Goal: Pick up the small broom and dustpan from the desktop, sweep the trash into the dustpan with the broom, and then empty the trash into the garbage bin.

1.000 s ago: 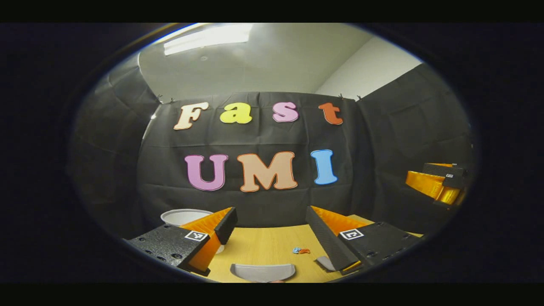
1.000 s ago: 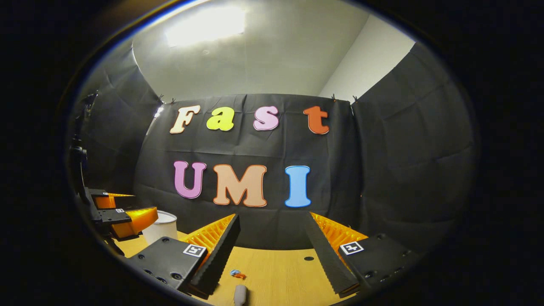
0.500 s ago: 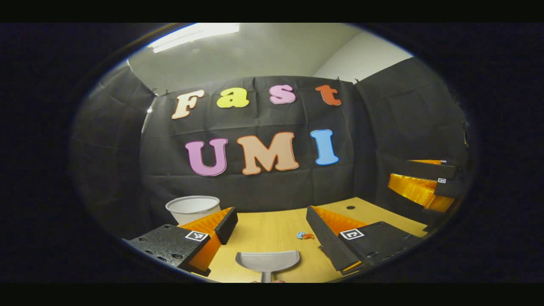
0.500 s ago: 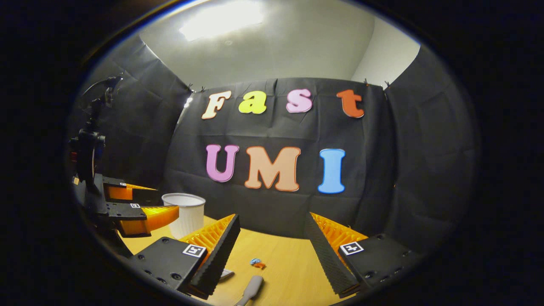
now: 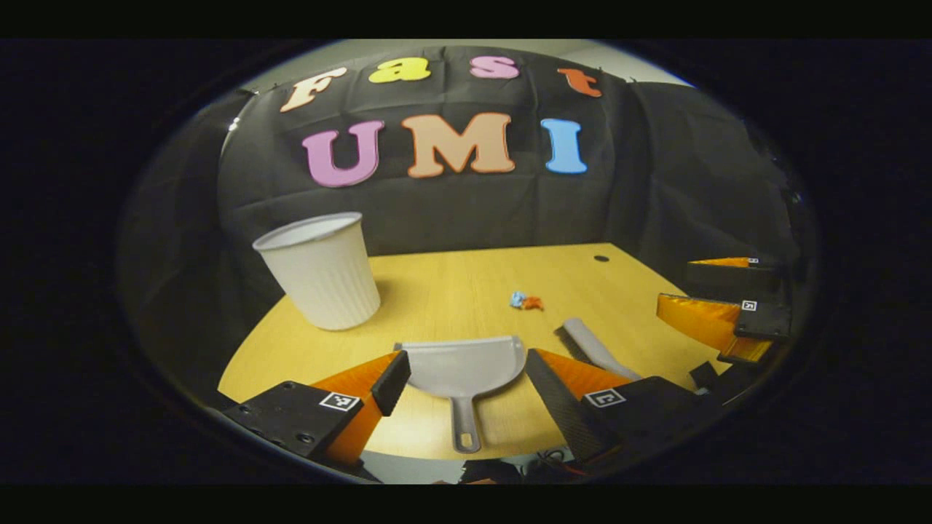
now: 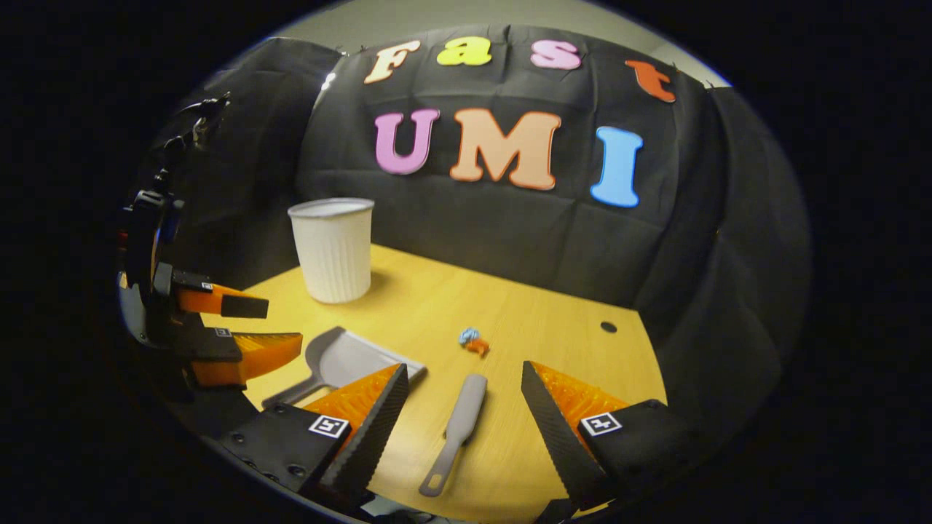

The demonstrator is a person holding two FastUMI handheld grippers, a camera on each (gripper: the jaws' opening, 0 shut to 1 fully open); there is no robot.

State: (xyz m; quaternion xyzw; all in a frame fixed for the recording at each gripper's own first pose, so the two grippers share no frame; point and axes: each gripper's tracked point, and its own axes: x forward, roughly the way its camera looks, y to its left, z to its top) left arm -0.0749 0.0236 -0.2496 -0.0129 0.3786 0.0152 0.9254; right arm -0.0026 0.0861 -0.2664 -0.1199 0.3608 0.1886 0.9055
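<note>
A grey dustpan (image 5: 464, 367) lies flat on the wooden desktop (image 5: 451, 284), handle toward me, between the fingers of my open left gripper (image 5: 466, 375), which hovers above it. The dustpan (image 6: 342, 360) also lies left of the grey small broom (image 6: 457, 426), which rests between the fingers of my open right gripper (image 6: 462, 389). The broom (image 5: 593, 348) lies right of the dustpan. A small blue and orange scrap of trash (image 5: 526, 301) (image 6: 473, 340) sits mid-table. A white ribbed garbage bin (image 5: 320, 271) (image 6: 332, 249) stands upright at the far left.
The other gripper (image 5: 728, 313) hangs at the right in the left gripper view, and the other gripper (image 6: 211, 335) at the left in the right gripper view. A small dark hole (image 6: 609, 327) marks the desktop. Black cloth walls surround the table.
Both cameras tilted down toward the table. The dustpan, broom and bin came into fuller view. Both grippers stayed open.
</note>
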